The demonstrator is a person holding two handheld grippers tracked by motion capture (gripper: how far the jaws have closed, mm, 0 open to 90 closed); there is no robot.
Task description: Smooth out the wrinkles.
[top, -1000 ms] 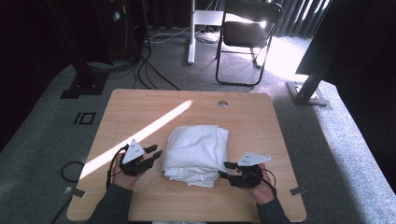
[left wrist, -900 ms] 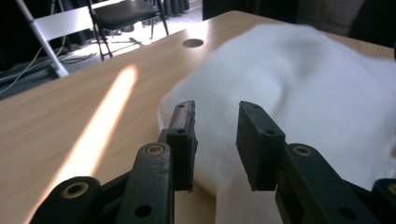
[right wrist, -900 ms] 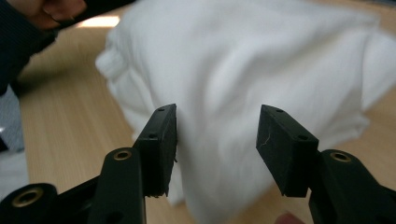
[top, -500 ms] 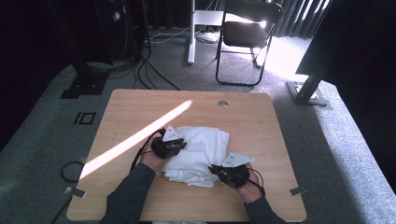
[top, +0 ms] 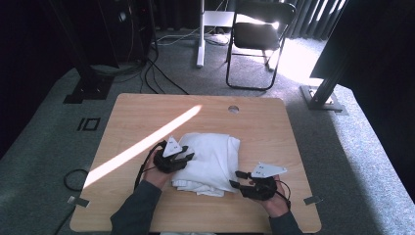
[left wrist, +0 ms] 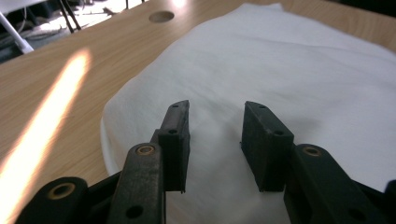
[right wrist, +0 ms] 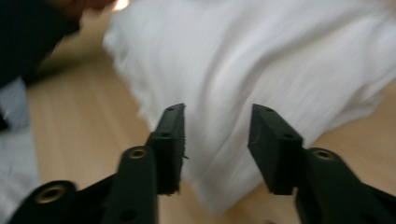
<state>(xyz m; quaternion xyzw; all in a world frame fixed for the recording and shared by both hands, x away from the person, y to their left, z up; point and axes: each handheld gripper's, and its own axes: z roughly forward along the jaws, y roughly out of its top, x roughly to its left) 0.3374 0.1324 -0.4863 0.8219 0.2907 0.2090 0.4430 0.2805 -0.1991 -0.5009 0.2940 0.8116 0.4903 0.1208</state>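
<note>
So both claws are at the near side of the table (top: pixel 122 122) with the folded white cloth (top: pixel 210 161) between them. The right gripper (top: pixel 238 179) sits just off the cloth's near right corner, jaws parted with a clear gap after just opening up again, nothing pinched; in the right gripper view the cloth (right wrist: pixel 261 70) lies right ahead of and under the tips, a bit blurry, with bare wood on either side. The left gripper (top: pixel 186 155) is over the cloth's left edge, jaws also apart and just opened wider, cloth (left wrist: pixel 289 79) spread under and ahead of them but not squeezed. Left of that claw there's a bright sun stripe (top: pixel 147 144) across the wood. Farther out beyond the cloth is 1 round hole (top: pixel 233 108) in the tabletop, and past the table a black chair (top: pixel 259 36) on the grey carpet.
</note>
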